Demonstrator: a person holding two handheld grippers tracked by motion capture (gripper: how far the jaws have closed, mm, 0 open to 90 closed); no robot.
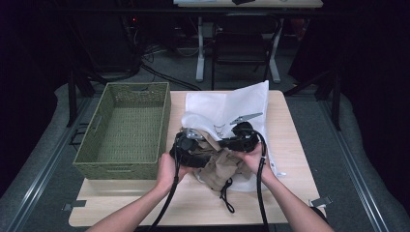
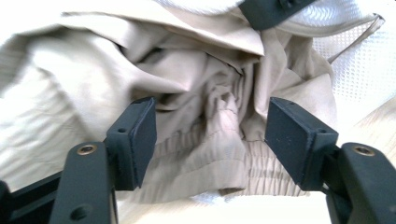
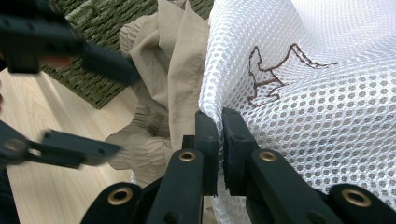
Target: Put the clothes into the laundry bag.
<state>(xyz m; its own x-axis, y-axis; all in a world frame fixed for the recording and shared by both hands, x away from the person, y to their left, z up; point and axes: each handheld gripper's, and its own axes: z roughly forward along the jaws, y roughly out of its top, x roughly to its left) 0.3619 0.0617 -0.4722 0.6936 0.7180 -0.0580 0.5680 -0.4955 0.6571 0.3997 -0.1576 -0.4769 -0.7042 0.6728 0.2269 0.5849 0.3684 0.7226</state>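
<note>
Your crumpled beige garment lies on the surface, half out of the white mesh bag. Your left claw stands wide over its gathered waistband; your right claw pinches the bag's edge. The right gripper view reveals a brown stitched figure; the high view, the green basket.

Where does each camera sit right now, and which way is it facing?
High view: above the person's side, looking forward and down on the table; both forearms show.
Left gripper view: on the left gripper, facing the beige garment; jaws apart.
Right gripper view: on the right gripper, pinching the white mesh bag; the left gripper farther off.
Shared: garment and bag in both gripper views.
</note>
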